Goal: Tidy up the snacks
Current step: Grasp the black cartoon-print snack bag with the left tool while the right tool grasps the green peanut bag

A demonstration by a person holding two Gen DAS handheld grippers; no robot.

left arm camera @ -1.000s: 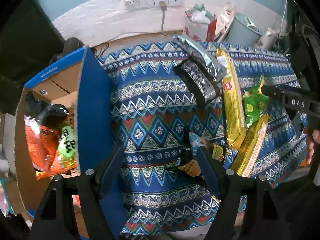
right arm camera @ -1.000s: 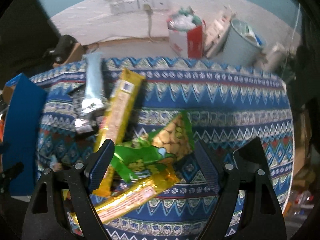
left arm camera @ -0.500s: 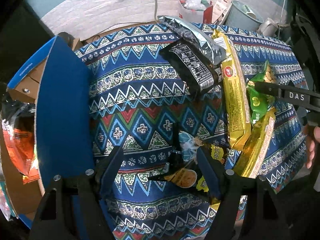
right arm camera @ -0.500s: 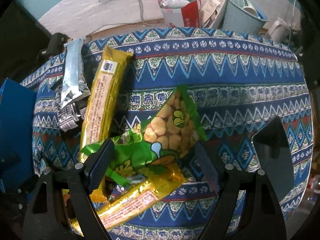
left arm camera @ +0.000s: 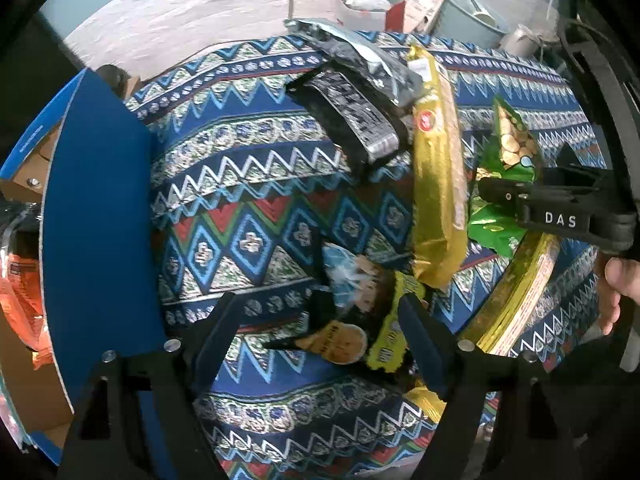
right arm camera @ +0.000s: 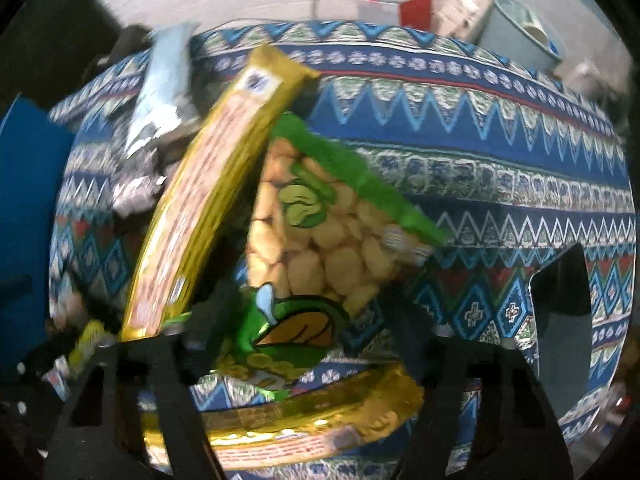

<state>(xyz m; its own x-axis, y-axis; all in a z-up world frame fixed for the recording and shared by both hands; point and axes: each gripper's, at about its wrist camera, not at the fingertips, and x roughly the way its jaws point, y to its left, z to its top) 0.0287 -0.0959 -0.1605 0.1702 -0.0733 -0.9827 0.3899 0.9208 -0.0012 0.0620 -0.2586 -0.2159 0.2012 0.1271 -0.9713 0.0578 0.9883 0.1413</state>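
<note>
Lying on the patterned tabletop (left arm camera: 248,184) are six snacks: two gold bars, one green nut bag (right arm camera: 320,248), two dark foil packs (left arm camera: 352,120) at 12 o'clock, and one small dark packet (left arm camera: 344,320). One gold bar (left arm camera: 438,184) runs from 12 to 6; the other (right arm camera: 304,420) lies across below the bag. The left gripper (left arm camera: 320,328) stands open astride the packet, pads clear. The right gripper (right arm camera: 304,344), marked "DAS", has just been closing its jaws around the bag; blur hides contact. A blue box (left arm camera: 96,216) at 9 o'clock holds one orange bag (left arm camera: 20,292)
</note>
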